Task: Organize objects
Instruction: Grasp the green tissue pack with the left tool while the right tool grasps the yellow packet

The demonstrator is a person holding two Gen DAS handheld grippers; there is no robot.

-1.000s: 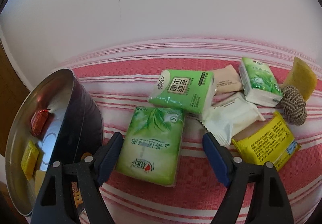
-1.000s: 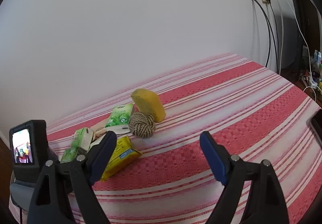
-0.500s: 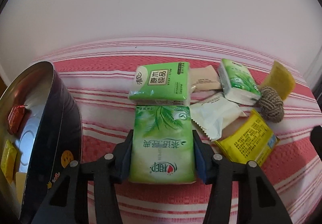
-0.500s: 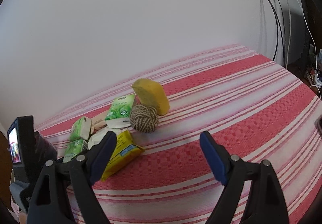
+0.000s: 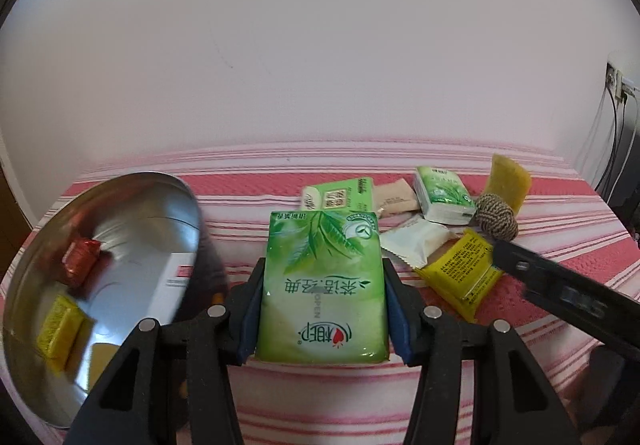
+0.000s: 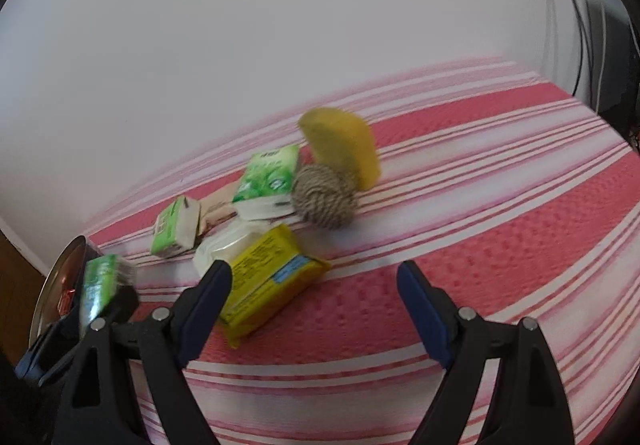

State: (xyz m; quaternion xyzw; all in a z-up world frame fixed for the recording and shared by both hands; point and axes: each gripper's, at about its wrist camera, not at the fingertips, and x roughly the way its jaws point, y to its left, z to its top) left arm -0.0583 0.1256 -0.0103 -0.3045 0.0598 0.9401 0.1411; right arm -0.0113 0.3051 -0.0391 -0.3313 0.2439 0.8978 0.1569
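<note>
My left gripper [image 5: 322,305] is shut on a green tissue pack [image 5: 324,285], lifted off the striped cloth; the same pack [image 6: 98,285] shows at the far left of the right wrist view. A round metal tin [image 5: 156,189] to its left holds a red sweet [image 5: 80,261] and a yellow packet [image 5: 60,325]. My right gripper [image 6: 312,309] hangs open over the cloth with nothing between its fingers. Just beyond its left finger lies a yellow packet [image 6: 272,273].
A pile sits on the red-striped cloth [image 6: 500,213]: a rope ball [image 6: 324,201], a yellow sponge [image 6: 344,141], two more green tissue packs [image 6: 268,177] [image 6: 174,229], a white sachet [image 6: 224,249] and a beige sachet [image 5: 396,197]. Cables [image 6: 584,25] hang on the wall at right.
My left gripper closed on the green tissue pack and lifted it, swinging toward the tin. My right gripper moved closer to the pile, still open.
</note>
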